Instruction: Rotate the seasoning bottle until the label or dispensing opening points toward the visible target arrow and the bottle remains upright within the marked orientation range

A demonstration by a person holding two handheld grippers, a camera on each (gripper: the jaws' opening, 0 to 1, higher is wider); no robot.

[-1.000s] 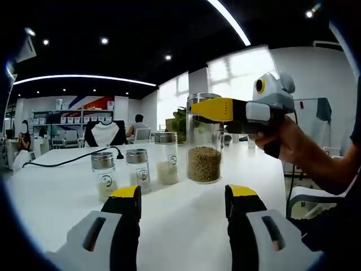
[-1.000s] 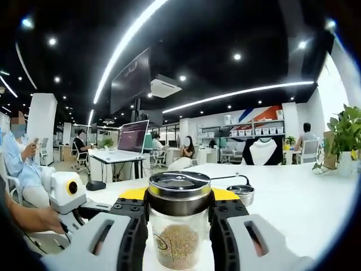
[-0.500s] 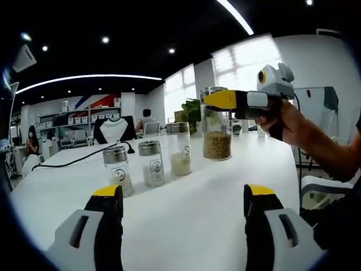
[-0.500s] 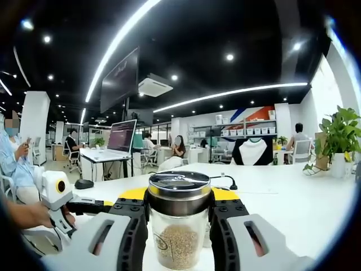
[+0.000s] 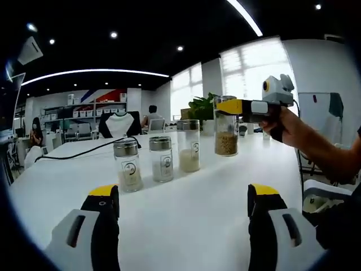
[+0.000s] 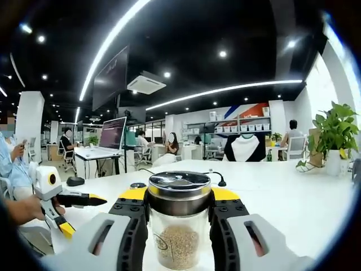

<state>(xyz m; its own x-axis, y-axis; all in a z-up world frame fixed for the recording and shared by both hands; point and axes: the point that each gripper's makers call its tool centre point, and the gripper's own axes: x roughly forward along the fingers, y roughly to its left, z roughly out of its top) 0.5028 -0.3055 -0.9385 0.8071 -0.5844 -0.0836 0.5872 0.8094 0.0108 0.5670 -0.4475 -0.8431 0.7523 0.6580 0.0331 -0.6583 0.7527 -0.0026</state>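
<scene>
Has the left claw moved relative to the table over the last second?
Yes. In the right gripper view, the left claw has opened and drawn back leftward along the white table; the office background shifted only slightly.

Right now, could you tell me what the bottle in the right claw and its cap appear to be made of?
The seasoning bottle looks like clear glass, possibly plastic: the brown granules show straight through its wall. Its cap looks like polished metal, silvery and mirror-bright with reflections. The right claw is clamped on it.

The seasoning bottle [image 6: 179,226] is clear glass with a shiny metal lid (brown grains inside). 3 smaller jars [image 5: 161,160] look alike, glass with metal caps. The table [image 5: 186,203] is smooth, matt white.
</scene>
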